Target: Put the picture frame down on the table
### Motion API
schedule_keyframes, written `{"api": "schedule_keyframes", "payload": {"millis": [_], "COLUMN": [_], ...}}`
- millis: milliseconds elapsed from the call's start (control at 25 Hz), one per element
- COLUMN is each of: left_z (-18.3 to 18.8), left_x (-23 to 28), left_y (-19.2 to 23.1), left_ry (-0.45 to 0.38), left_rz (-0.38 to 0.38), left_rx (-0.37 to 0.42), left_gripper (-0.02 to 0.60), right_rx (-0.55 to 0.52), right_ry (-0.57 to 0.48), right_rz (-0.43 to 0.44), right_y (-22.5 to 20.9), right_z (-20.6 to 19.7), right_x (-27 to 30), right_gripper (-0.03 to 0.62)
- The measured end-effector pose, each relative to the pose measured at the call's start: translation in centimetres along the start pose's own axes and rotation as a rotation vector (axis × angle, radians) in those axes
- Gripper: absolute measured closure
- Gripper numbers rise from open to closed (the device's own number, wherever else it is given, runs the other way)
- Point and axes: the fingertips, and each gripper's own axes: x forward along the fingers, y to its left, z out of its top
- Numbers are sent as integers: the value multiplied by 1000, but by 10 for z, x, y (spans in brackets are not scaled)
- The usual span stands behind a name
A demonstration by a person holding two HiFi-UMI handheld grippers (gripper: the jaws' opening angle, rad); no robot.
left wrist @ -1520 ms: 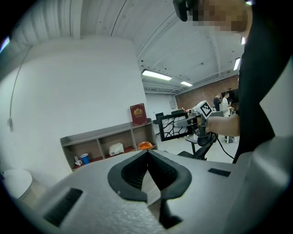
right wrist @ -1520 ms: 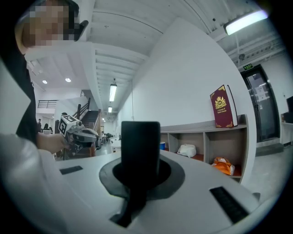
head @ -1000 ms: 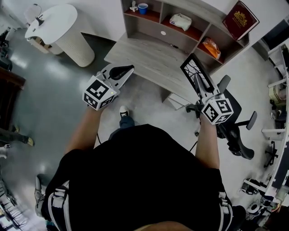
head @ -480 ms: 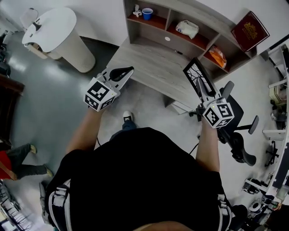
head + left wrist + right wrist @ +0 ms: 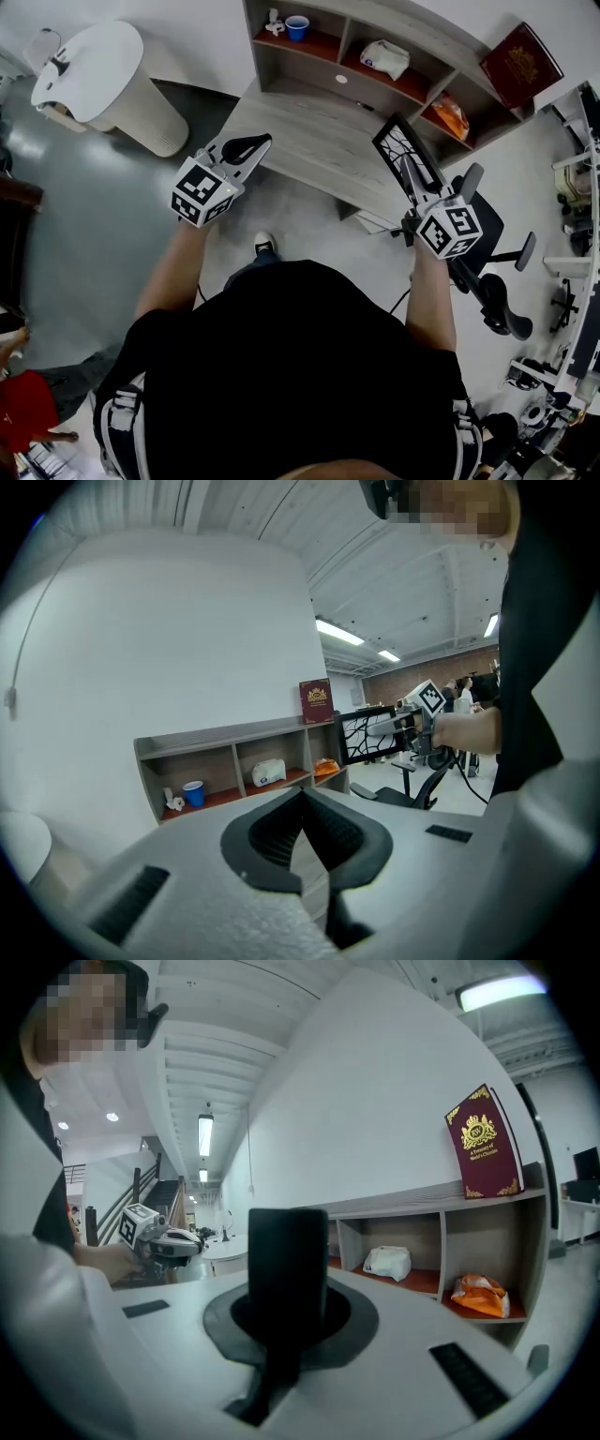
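We carry the black picture frame (image 5: pixel 396 141) upright at the right of the head view, our right gripper (image 5: pixel 413 180) clamped on its lower edge. It is not yet set down on the grey table (image 5: pixel 309 127). Our left gripper (image 5: pixel 251 146) is closed and empty.

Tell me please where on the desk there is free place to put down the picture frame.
The desk top is bare wood from its near edge almost to the shelf unit, between the left tool and the picture frame held in the right tool. Crowded: the shelf compartments, with a blue cup, a white bag and an orange bag.
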Motion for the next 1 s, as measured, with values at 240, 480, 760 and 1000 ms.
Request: {"api": "schedule_keyframes", "payload": {"millis": [240, 480, 760, 1000], "left_z": [-8, -10, -12, -20], "left_x": [11, 13, 14, 5], "left_y": [18, 33, 53, 82], "left_ry": [2, 18, 18, 1], "left_rz": [-5, -16, -12, 24], "left_rx": [-18, -3, 15, -5], "left_gripper": [565, 565, 565, 565], "right_rx": [31, 32, 32, 36], "right_ry": [22, 33, 33, 44], "right_rz": [-13, -14, -11, -11], "right_y": [-12, -8, -9, -4], "right_z": [-5, -4, -2, -7], "right_x": [18, 40, 58, 77], "right_gripper": [579, 579, 579, 579]}}
